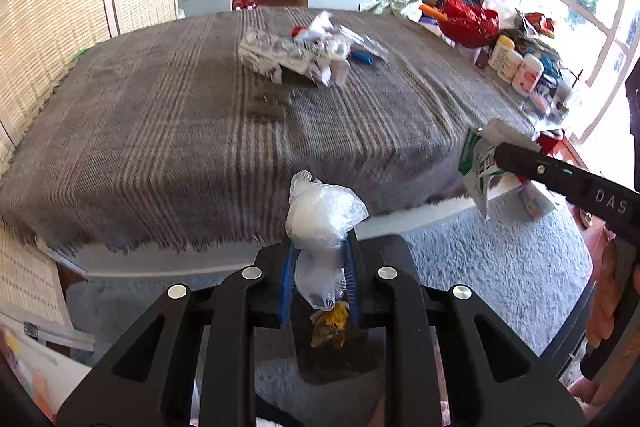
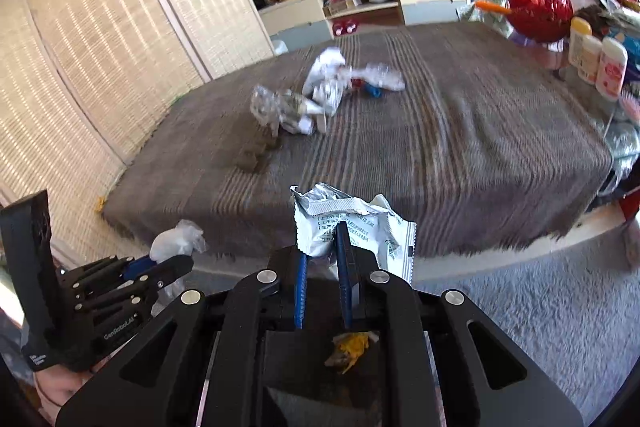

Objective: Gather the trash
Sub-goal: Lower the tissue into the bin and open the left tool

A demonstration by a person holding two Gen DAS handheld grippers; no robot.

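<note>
Left wrist view: left gripper [image 1: 320, 267] pinches a crumpled clear bag [image 1: 324, 219], light, soft and slippery, held past the bed [image 1: 160, 131] edge. More trash [image 1: 308, 51] lies mid-bed.

Right wrist view: right gripper [image 2: 322, 259] clamps a crinkly foil wrapper [image 2: 352, 227] by its lower edge.

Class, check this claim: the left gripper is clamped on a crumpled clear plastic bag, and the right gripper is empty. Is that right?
Not quite. The left gripper does clamp the plastic bag, but the right gripper is shut on a white foil wrapper, as the right wrist view shows.
</note>
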